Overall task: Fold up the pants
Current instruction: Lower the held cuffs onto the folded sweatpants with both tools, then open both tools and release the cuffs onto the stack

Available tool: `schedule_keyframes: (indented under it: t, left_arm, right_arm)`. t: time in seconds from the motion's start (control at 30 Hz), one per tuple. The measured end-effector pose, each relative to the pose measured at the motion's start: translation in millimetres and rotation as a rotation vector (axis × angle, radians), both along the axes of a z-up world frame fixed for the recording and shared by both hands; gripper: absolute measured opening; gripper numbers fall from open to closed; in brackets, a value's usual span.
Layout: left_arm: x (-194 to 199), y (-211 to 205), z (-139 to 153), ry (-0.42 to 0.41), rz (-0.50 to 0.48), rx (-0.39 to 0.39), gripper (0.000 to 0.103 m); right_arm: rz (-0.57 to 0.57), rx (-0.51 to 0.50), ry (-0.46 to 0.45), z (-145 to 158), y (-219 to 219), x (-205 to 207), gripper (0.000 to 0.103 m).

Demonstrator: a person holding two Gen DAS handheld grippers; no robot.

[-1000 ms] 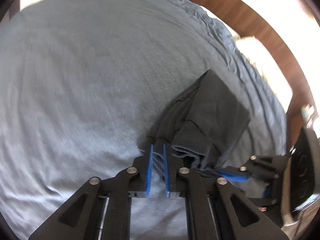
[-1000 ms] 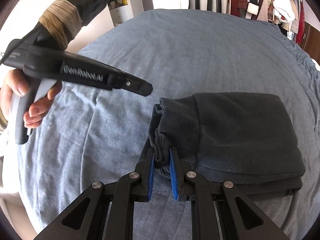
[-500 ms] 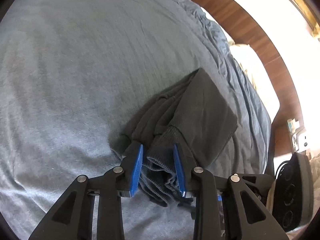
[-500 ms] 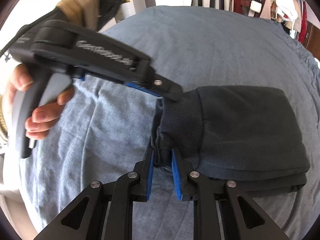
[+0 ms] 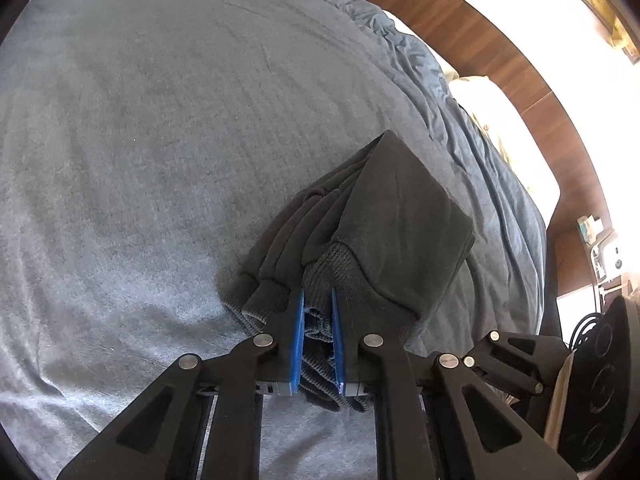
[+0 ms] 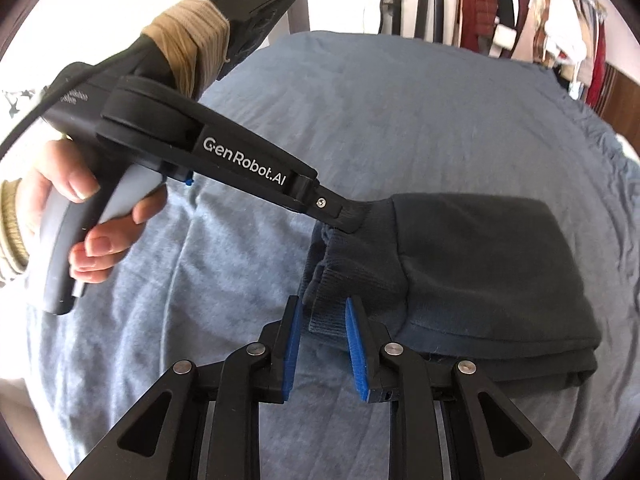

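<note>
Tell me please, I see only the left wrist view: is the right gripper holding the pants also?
Observer: No. The right gripper has just been opening. The cuff is between its pads, but they do not seem to press it.
Operator: How do the pants lie on that side?
Observer: The pants lie folded in a flat stack on the bed.
Operator: What is behind the bed?
Observer: Clothes hang in a row.

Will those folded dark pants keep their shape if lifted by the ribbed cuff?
Probably not: the pants look soft and floppy, layers slumping at the edges, so the fold would likely droop open. The ribbed cuff probably grips well, not slippery.
</note>
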State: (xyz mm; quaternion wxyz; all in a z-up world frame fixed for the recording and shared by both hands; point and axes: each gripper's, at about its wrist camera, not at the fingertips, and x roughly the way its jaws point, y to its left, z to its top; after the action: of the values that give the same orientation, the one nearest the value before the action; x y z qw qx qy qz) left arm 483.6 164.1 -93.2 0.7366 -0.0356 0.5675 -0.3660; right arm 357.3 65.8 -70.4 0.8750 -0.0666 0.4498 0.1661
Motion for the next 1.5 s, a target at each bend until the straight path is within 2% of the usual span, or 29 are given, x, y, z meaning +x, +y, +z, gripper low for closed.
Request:
schedule_keyframes:
  t: [0.13,0.23,0.27,0.33,0.4,0.57,0.67,0.77,0.8,0.93,1.0,1.07,1.17,1.23,1.37,1.5]
  left_arm:
    - [-1.4,4.1,2.4,-0.005,0.0,-0.002,0.014]
    - [-2.4,3.6,3.4,-0.01,-0.002,0.001,0.013]
    - [-2.8,3.0,4.1,-0.014,-0.003,0.002,0.013]
    - [-4.1,2.5,5.6,-0.025,-0.004,0.012,0.013]
    - [-6.7,1.1,10.2,-0.051,-0.011,0.028,0.013]
    - [-13.0,5.1,25.6,-0.096,-0.007,0.04,0.013]
    - [-12.6,10.3,20.2,-0.1,0.008,0.083,0.013]
    - [-9.5,11.2,7.4,-0.079,0.018,0.106,0.013]
    - [-8.2,9.3,4.2,-0.072,0.018,0.106,0.013]
    - [-10.1,2.9,-1.5,-0.092,0.01,0.134,0.013]
    - [-10.2,6.0,-4.8,-0.084,0.036,0.134,0.014]
    - [-12.5,8.8,-4.6,-0.083,0.078,0.149,0.024]
    - [-19.0,17.1,6.0,-0.091,0.185,0.164,0.035]
    - [-25.9,20.5,17.9,-0.118,0.247,0.184,0.035]
    - [-48.3,12.7,44.3,-0.146,0.312,0.198,0.039]
    - [-69.0,-10.3,60.7,-0.175,0.38,0.262,0.045]
  right_arm:
    - [-0.011,-0.073,-0.024,-7.3,10.8,1.2,0.024]
    - [-0.009,-0.086,-0.006,-12.5,12.2,1.8,0.023]
    - [-0.015,-0.071,-0.003,-12.4,10.6,1.5,0.022]
    - [-0.009,-0.055,0.009,-11.3,8.3,1.2,0.011]
    - [0.0,-0.036,0.012,-8.9,6.9,-1.3,0.006]
    - [0.006,0.077,0.039,7.2,-3.1,-4.1,0.005]
    - [0.034,0.118,0.054,13.2,0.6,-5.3,0.005]
    - [0.05,0.142,0.094,5.3,6.6,-3.4,0.004]
    - [0.06,0.152,0.112,1.2,7.8,-2.2,0.001]
    - [0.091,0.16,0.153,-9.6,14.5,-4.5,0.001]
    - [0.084,0.171,0.155,-8.0,11.3,-5.5,0.002]
    - [0.073,0.173,0.152,-4.5,5.6,-6.4,0.002]
    - [0.039,0.156,0.163,0.1,-6.1,-3.6,0.01]
    - [0.021,0.174,0.163,7.5,-17.8,-3.1,0.025]
    - [-0.001,0.186,0.105,33.6,-45.0,-4.9,0.034]
    - [-0.016,0.2,0.055,53.7,-68.9,-2.2,0.047]
